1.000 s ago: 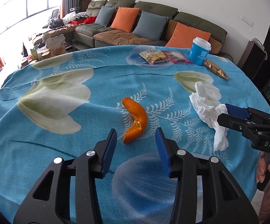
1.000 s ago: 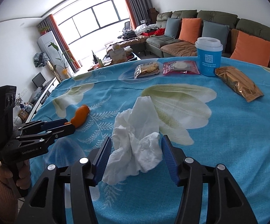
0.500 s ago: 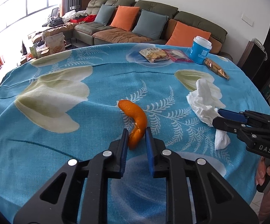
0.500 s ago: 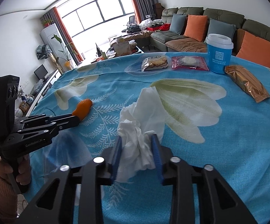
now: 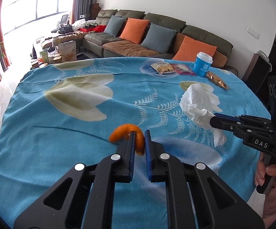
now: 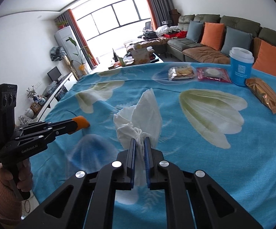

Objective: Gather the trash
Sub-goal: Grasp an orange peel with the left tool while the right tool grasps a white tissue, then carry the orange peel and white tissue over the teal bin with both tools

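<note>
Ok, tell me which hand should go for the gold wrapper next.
Right, once emptied. The gold wrapper lies on the right gripper's side, beyond the tissue its jaws are closing on; the left gripper, closing on the orange peel, sits farther away.

Bright daylight floods in from big window (image 6: 117, 19), panes blown out white. Soft, faint shadows on blue cloth (image 5: 61, 143). Fisheye bends walls and sofa (image 5: 157, 30), dark corners. Slight motion blur on cloth near tissue (image 6: 140, 118).
</note>
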